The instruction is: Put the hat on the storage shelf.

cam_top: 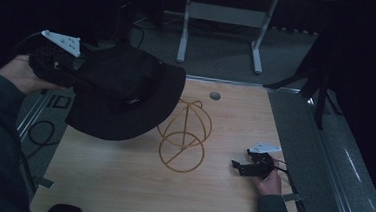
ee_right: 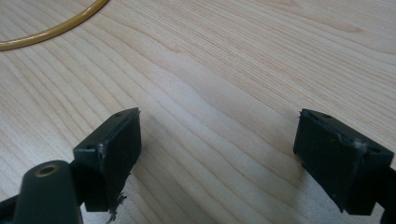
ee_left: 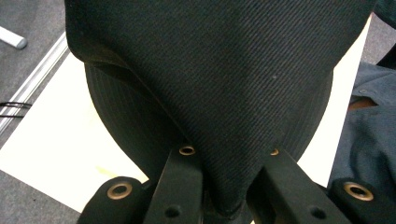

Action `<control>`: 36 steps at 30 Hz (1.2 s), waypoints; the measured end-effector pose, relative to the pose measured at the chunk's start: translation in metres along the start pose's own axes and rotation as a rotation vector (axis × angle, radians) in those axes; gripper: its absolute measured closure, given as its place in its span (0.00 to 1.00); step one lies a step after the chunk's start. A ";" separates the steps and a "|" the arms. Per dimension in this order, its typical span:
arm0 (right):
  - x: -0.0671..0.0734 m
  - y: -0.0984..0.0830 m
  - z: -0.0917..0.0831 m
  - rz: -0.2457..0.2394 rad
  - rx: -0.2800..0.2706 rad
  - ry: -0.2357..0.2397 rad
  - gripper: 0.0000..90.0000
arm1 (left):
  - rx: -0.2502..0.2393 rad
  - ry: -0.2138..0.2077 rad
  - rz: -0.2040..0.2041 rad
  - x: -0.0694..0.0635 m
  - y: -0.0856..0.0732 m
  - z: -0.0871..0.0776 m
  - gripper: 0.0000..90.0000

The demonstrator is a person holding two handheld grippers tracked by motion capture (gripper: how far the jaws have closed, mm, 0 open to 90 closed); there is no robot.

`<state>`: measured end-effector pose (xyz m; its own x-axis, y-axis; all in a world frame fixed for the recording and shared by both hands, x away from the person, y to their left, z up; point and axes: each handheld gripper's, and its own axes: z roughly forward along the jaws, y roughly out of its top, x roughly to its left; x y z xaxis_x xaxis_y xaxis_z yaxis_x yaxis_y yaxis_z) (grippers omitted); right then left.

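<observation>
A black bucket hat [cam_top: 121, 94] hangs in the air over the table's far left part, tilted, its brim reaching toward a yellow wire hat stand [cam_top: 184, 136]. My left gripper [cam_top: 75, 75] is shut on the hat's fabric at the left. In the left gripper view the black cloth [ee_left: 224, 84] bunches between the two jaws of the left gripper [ee_left: 229, 186]. The stand rests upright near the middle of the wooden table [cam_top: 120, 181]. My right gripper [cam_top: 237, 167] lies low at the right, open, with bare wood between the jaws of the right gripper [ee_right: 217, 149]. The stand's ring [ee_right: 51, 30] curves ahead of it.
A grey round cap [cam_top: 215, 95] sits in the table top at the back. Beyond the table stands a white desk frame [cam_top: 183, 30]. Cables [cam_top: 41, 131] loop on the floor at the left, and a dark tripod leg [cam_top: 322, 90] stands at the right.
</observation>
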<state>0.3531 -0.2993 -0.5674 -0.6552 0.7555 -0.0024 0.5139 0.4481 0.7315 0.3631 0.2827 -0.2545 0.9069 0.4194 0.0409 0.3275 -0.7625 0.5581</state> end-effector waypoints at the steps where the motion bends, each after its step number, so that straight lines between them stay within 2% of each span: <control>1: 0.000 0.000 0.000 0.000 0.000 0.000 0.17 | 0.005 -0.001 0.003 0.000 0.002 0.000 0.96; 10: 0.000 0.000 0.000 -0.001 0.000 0.000 0.17 | -0.007 -0.025 0.017 -0.002 0.012 0.004 0.96; 25: 0.000 0.000 0.000 -0.001 0.000 0.000 0.17 | -0.008 -0.053 0.063 -0.008 0.033 0.008 0.96; 27: 0.000 0.000 0.000 -0.001 0.000 0.000 0.17 | -0.010 -0.071 0.071 -0.009 0.038 0.011 0.96; 36: 0.000 0.000 0.000 -0.001 0.000 0.000 0.17 | 0.012 -0.093 0.101 -0.012 0.053 0.026 0.96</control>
<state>0.3531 -0.2993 -0.5674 -0.6555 0.7552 -0.0030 0.5135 0.4486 0.7315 0.3764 0.2245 -0.2475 0.9558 0.2935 0.0187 0.2363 -0.8042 0.5453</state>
